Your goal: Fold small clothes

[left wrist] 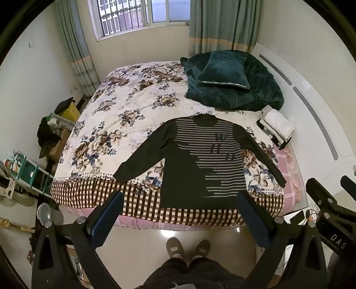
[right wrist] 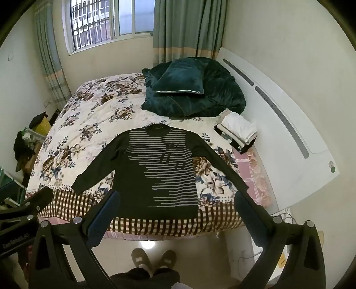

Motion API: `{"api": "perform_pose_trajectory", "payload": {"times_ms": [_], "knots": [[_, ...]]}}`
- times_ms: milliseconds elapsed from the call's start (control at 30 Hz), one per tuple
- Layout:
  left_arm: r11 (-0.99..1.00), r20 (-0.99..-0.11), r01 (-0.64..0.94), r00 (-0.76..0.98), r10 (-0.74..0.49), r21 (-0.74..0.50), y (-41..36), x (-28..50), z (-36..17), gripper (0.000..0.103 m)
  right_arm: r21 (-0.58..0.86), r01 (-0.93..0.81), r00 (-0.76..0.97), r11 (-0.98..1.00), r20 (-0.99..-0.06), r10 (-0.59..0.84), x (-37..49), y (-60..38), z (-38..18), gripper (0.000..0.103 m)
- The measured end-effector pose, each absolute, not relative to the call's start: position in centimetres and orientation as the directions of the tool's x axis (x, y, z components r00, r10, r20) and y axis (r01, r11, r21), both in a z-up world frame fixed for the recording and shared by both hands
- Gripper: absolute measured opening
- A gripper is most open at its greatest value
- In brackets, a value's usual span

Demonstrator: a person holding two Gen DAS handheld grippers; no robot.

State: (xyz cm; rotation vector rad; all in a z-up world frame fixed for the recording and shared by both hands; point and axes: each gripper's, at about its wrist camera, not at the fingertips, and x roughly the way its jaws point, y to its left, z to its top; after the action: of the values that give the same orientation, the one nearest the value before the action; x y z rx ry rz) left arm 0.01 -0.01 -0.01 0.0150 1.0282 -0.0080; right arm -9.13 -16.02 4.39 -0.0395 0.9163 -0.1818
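Black striped sweater lay flat on the bed; my left hand-held gripper and right hand-held gripper hovered released, empty.

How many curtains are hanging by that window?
2. One curtain hangs left of the window, reaching down beside the bed; the other curtain hangs to its right, behind the dark green blanket. More may be hidden outside the frame.

L gripper & R gripper: both jaws wide apart, empty, held side by side, fingers pointing fwd. Slippered feet together below.
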Motion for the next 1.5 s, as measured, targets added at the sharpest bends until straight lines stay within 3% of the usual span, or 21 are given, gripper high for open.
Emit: {"api": "perform_pose_trajectory", "payload": {"times_ms": [1500], "knots": [[1.0, -0.847, -0.002, 0.532, -0.002, -0.004, 1.9, 0.1, 0.9, 0.103, -0.117, 0.116, 0.611, 0.986, -0.774, -0.163, -8.8, -14.6, 6.3, 0.103]]}}
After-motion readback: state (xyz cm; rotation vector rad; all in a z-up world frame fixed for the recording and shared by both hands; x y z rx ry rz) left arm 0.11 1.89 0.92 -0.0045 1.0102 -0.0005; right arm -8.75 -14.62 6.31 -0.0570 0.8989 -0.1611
